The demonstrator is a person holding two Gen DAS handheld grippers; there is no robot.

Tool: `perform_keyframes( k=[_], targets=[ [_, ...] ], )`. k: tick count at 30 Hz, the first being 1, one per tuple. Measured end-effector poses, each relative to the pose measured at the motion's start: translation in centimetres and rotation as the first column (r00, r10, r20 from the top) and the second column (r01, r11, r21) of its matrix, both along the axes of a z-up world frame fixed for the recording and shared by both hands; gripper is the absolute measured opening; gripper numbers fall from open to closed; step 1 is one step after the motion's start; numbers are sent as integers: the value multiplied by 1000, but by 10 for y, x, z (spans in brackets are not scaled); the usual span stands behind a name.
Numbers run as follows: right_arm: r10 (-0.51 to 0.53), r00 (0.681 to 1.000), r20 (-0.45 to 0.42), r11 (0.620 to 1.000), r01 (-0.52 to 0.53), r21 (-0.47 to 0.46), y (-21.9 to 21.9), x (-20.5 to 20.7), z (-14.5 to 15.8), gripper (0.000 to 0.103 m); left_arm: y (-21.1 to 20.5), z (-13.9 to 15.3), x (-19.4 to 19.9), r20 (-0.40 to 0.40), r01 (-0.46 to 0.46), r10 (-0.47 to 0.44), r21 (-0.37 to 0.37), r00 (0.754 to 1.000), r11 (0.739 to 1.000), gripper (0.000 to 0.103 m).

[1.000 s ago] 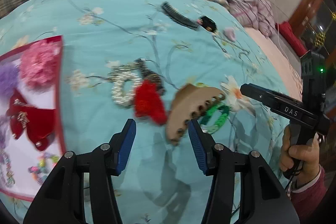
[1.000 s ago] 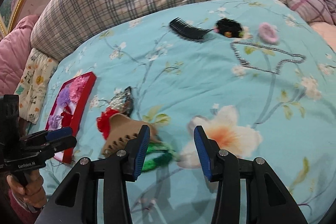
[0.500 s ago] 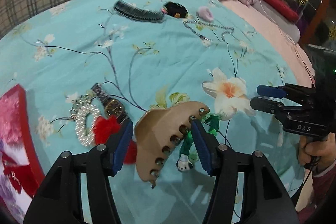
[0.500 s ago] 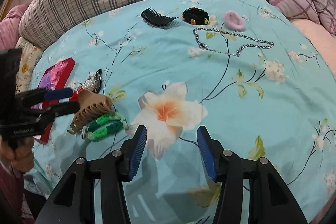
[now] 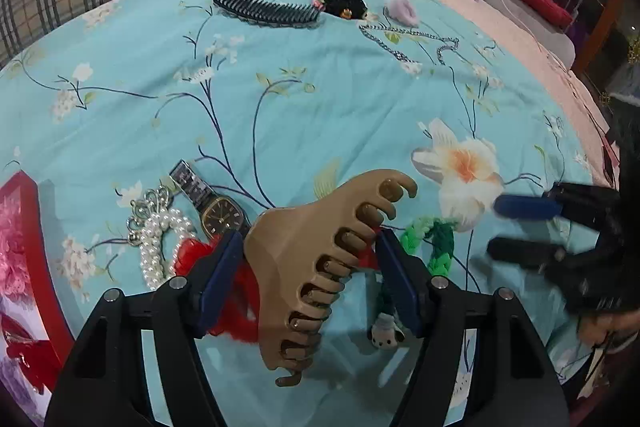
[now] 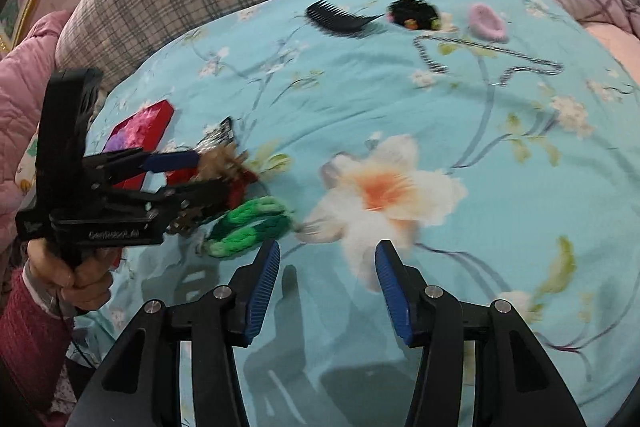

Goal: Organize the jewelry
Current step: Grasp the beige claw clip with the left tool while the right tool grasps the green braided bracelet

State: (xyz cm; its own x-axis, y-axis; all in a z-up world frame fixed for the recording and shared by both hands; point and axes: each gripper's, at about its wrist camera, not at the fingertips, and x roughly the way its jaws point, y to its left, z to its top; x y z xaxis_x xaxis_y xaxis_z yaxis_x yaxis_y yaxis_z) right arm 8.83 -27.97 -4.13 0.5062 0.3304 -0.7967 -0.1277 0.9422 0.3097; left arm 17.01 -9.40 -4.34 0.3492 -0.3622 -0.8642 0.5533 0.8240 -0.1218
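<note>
A bed [image 5: 320, 99] spread with a turquoise floral sheet carries the loose pieces, with plaid pillows behind and a red tray [image 5: 28, 227] of sorted items off to the left of the left tongs [image 5: 312, 275].

The left tongs straddle the tan claw clip [image 5: 316, 259]: the clip lies between the blue pads, the left pad close against its back and the right pad just off its teeth. The jaws have just been opening and do not press on the clip, so they stand released around it. Under and beside the clip sit a red fluffy hair tie [image 5: 236, 291], a pearl bracelet [image 5: 160, 243] and a wristwatch [image 5: 216, 211] to the left, and a green braided band [image 5: 432, 239] just right of the right pad. The right tongs [image 6: 326, 287] hang released over the bare sheet with nothing between them, the green band just ahead to their left. Far ahead of both lie a black comb [image 5: 264, 11], a black scrunchie [image 5: 342, 3], a pink scrunchie [image 5: 402, 9] and a silver chain [image 5: 408, 43].

The step in hand looks like lining up on the clip. Next, the pads would need to close squarely on its body without catching the red tie, then carry it left to the tray.

Faint white lettering on the left tool's body, seen from the right wrist, is too blurred to read.
</note>
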Motion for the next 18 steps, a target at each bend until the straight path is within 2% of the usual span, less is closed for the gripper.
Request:
perform_keyframes(
  k=[5, 7, 13, 18],
  targets=[
    [30, 1000, -6, 999, -30, 19, 19, 6, -6, 52, 4, 5, -3, 24, 8, -8, -12, 1000, 1000, 68],
    [39, 999, -12, 999, -38, 25, 24, 8, -8, 52, 12, 9, -2, 30, -15, 16, -23, 999, 1000, 68],
    [45, 999, -15, 999, -45, 32, 33, 14, -13, 54, 51, 38, -4, 46, -97, 103, -121, 994, 988, 67],
    [31, 999, -24, 998, -30, 47, 37, 20, -17, 55, 77, 50, -9, 40, -156, 166, -177, 985, 972, 67]
  ],
)
